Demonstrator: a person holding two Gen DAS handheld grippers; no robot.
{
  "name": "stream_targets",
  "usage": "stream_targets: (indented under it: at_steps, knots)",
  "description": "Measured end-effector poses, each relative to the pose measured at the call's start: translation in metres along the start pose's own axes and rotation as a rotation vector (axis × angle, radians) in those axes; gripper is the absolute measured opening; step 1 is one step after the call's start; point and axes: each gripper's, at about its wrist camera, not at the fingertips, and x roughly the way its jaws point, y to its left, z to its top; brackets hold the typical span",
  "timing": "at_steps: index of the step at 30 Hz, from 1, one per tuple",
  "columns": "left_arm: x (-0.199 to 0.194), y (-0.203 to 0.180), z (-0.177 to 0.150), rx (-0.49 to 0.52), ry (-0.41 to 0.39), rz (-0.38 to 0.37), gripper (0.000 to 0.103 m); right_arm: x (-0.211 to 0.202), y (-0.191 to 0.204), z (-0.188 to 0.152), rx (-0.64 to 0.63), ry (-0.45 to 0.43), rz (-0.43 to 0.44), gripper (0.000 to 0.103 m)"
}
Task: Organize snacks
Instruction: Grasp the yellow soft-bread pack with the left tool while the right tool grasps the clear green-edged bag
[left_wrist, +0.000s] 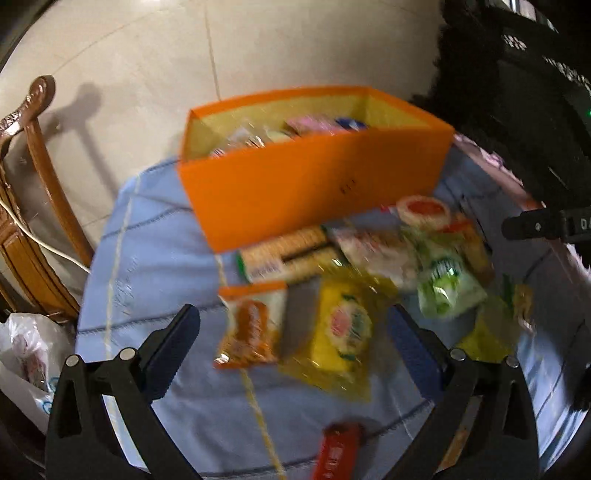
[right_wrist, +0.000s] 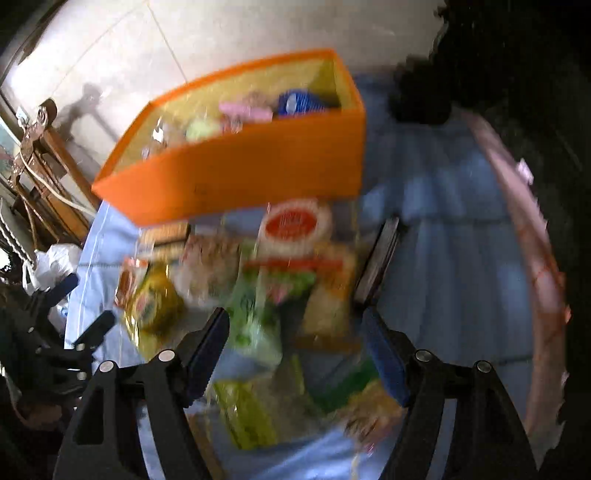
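An orange box (left_wrist: 314, 184) (right_wrist: 240, 173) stands on the blue tablecloth (left_wrist: 147, 258) and holds several snack packets, among them a pink one and a blue one. In front of the box lies a loose pile of snacks. It includes a biscuit pack (left_wrist: 284, 254), an orange packet (left_wrist: 251, 332), a yellow packet (left_wrist: 343, 332), green-white packets (left_wrist: 447, 288) and a round red-topped pack (right_wrist: 295, 221). My left gripper (left_wrist: 291, 317) hangs open over the orange and yellow packets, touching neither. Over the blurred green packets (right_wrist: 255, 321), my right gripper (right_wrist: 295, 321) is open too, gripping nothing.
A red packet (left_wrist: 340, 450) lies near the table's front edge. A carved wooden chair (left_wrist: 37, 184), a white cable and a white plastic bag (left_wrist: 29, 350) stand left of the table. A black crate (left_wrist: 535, 74) sits at the back right. A dark flat object (right_wrist: 380, 258) lies right of the pile.
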Motion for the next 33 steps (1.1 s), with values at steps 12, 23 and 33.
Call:
stream_targets:
  at_steps: [12,23,33]
  knots:
    - [0.04,-0.052,0.001,0.115,0.016,0.012,0.099,0.0,0.013,-0.071,-0.102,0.064,-0.022,0.075]
    - [0.081,-0.05,-0.017,0.035,0.134,0.019,0.099,0.055,0.051,-0.102,-0.314,0.114,-0.077,0.086]
    - [0.065,-0.033,-0.025,0.01,0.097,-0.212,0.035,0.041,0.041,-0.104,-0.212,0.133,0.057,0.056]
